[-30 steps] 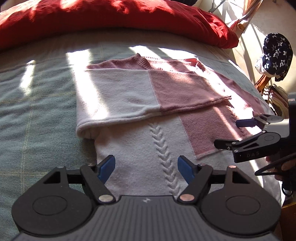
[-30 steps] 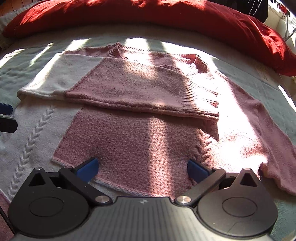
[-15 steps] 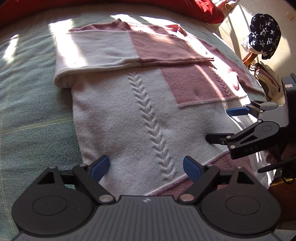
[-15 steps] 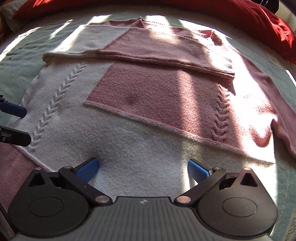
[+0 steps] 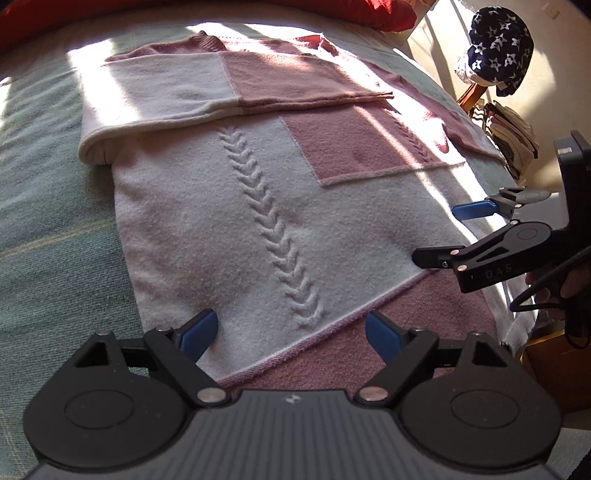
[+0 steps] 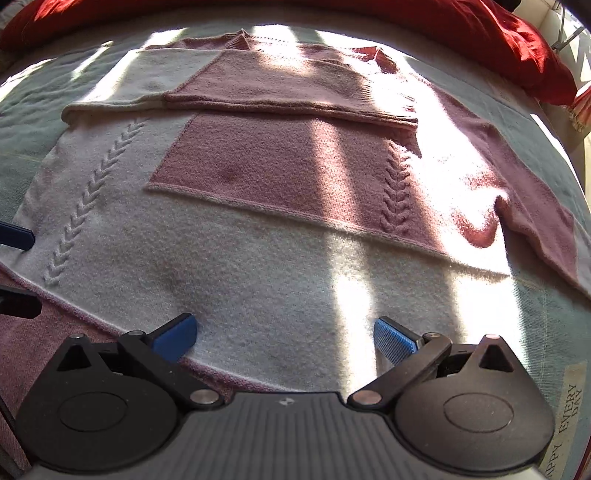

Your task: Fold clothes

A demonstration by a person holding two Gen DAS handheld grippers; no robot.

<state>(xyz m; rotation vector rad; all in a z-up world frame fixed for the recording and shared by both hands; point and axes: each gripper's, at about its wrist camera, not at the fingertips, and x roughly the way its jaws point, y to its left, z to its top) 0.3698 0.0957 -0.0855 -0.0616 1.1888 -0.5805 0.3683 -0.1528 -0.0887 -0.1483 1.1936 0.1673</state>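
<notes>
The sweater (image 5: pixel 236 229) is lying flat on the bed (image 5: pixel 48 221), pink and white blocks facing up, its near hem running just ahead of both tools. The left gripper (image 5: pixel 291 332) is hovering over that near hem with its jaws spread wide and nothing between the blue pads, which is likely so that it can come down on the edge. The right gripper (image 6: pixel 284 338) is sitting beside it over the same white band, jaws likewise apart and empty; both seem to be lining up along the hem so the bottom can be lifted evenly. Farther up, one sleeve (image 6: pixel 258 88) is lying folded across the chest, keeping it inside the body's outline for a tidy fold. The other sleeve (image 6: pixel 535 221) is trailing off to the right, not yet tucked. Beyond the collar, a red pillow (image 6: pixel 443 26) is bordering the far side of the bed.
</notes>
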